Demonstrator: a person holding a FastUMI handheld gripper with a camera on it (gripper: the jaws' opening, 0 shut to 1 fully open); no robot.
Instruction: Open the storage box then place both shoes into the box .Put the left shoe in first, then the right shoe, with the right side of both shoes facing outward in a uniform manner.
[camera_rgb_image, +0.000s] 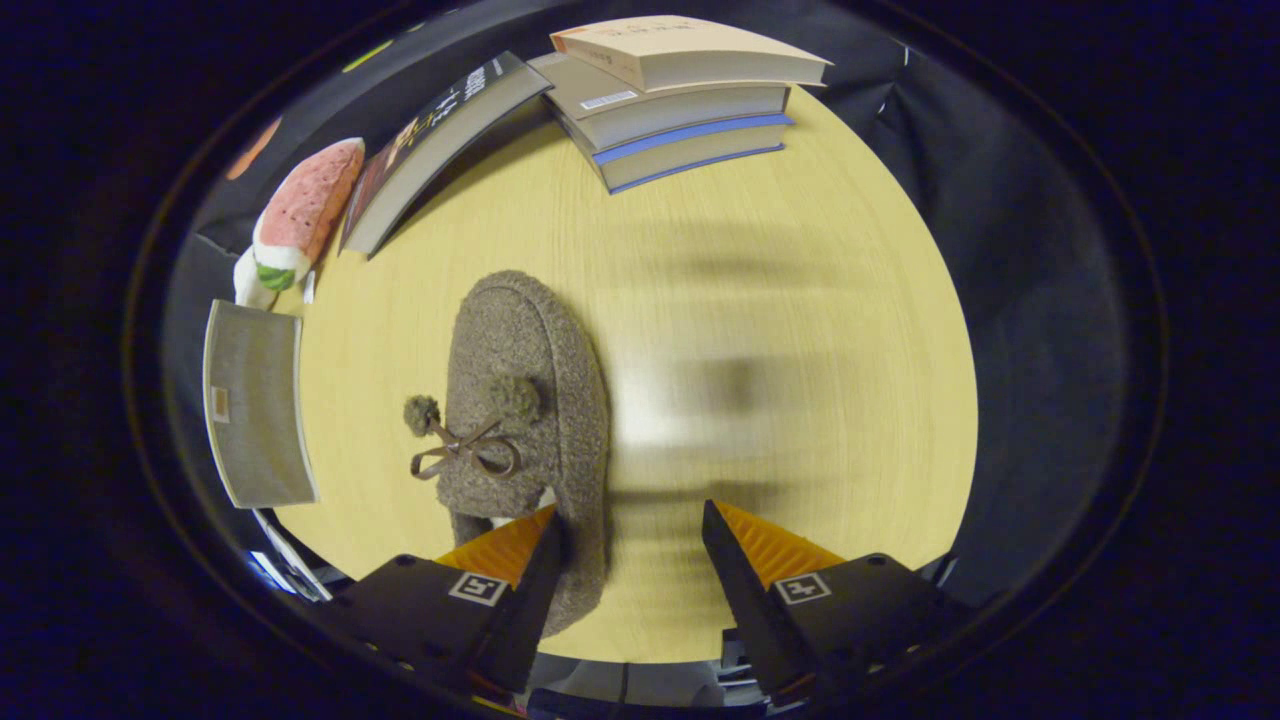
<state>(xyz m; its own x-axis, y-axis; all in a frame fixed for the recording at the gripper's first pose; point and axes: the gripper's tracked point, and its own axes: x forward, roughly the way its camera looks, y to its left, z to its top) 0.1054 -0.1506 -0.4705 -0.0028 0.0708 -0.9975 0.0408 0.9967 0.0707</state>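
The fuzzy grey-brown slipper with pom-pom bow (525, 420) lies on the pale wooden desk (800, 300), its heel beside the left finger. The tool (630, 545) gapes released, grasping nothing. Probably light, soft, squashy; pinching the heel rim seems best.

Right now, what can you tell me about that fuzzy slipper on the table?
The slipper is a brown-grey, woolly moccasin-style shoe with a stitched seam round its top. A thin brown bow with two matching pom-poms sits on its upper. It lies flat on the pale wooden table, toe pointing away toward the stacked books. The open gripper hangs over its heel end, with one finger overlapping the heel and the other beside it over bare table.
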